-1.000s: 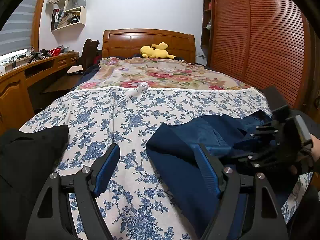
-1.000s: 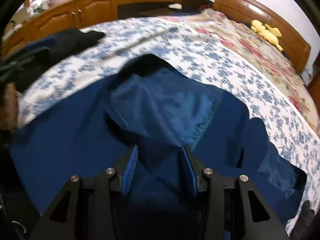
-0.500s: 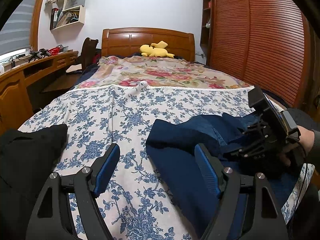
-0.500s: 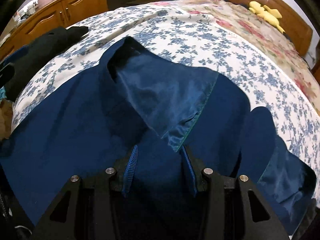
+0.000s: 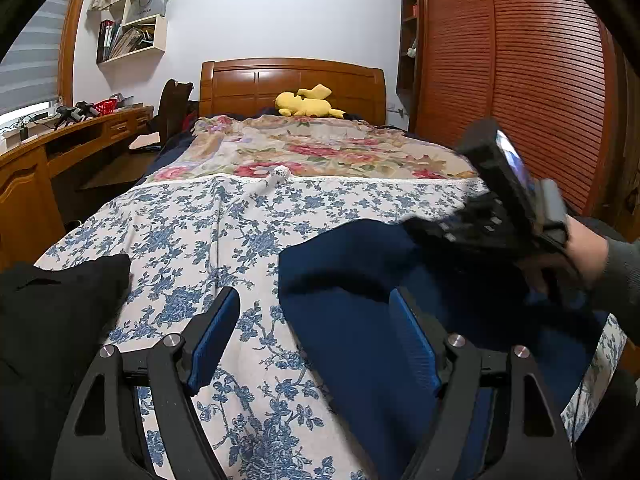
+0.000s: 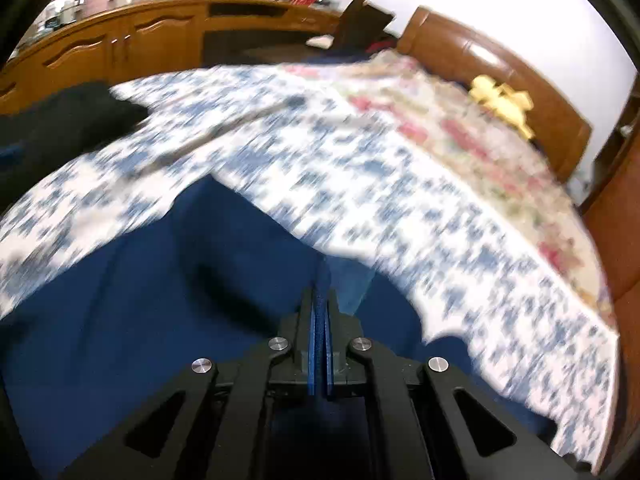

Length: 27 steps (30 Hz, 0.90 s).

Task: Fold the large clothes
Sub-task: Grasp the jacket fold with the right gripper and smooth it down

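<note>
Black garment [image 5: 48, 320] bunched at bed's left edge. Left tool [image 5: 316, 340] spread wide, hovering over blue-floral bedsheet [image 5: 192, 232], right pad above dark navy garment [image 5: 360, 320] lying on bed's right half. Right tool [image 6: 320, 312] pressed together, whether pinching navy fabric: cannot tell.

- Left wrist view is sharp and evenly lit; daylight enters at the window [image 5: 24, 84], upper left.
- Right wrist view is motion-blurred: the bedspread [image 6: 360, 168] smears into streaks.
- Wall [image 6: 500, 4] at upper right blows out white.
- Fisheye bends edges; corners go black.
</note>
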### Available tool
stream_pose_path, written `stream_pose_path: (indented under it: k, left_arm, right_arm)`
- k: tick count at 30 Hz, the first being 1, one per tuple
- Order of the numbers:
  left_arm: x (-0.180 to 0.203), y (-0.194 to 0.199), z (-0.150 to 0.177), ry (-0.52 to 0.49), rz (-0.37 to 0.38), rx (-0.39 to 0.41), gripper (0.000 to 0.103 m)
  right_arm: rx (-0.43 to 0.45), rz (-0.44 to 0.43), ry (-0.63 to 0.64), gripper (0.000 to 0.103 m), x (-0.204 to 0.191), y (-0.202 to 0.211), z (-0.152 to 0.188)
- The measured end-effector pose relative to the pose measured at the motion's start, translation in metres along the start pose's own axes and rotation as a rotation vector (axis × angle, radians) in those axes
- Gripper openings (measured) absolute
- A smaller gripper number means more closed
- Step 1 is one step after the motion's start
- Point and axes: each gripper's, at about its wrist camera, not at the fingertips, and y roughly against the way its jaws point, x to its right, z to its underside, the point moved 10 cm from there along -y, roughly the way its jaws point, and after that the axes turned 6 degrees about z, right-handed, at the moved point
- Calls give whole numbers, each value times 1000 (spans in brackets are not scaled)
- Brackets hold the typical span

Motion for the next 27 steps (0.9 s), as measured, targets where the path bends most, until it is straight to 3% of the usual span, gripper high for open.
stream_pose_path:
  k: [8,10,12,15,21,27]
  left_arm:
    - [16,-3,-11,-8,16,4,78]
    - [25,-4,-17,-12,27,9,78]
    - [37,-6,-23,-22,45,16,78]
    - [57,-13,-31,-31,76,23,78]
    - [104,-38,-36,-65,139,0,78]
    - [136,-66,-25,-102,163,-48,78]
  right_arm:
    - [46,60,-57,4,19,-33,-25]
    - [20,23,-125,18,21,-37,-21]
    - [11,17,-184,46,36,-33,-17]
    - [32,18,-223,50,64,-13,-6]
    - [-32,115,-255,51,144,12,56]
    - [-155,176,-417,51,224,2,148]
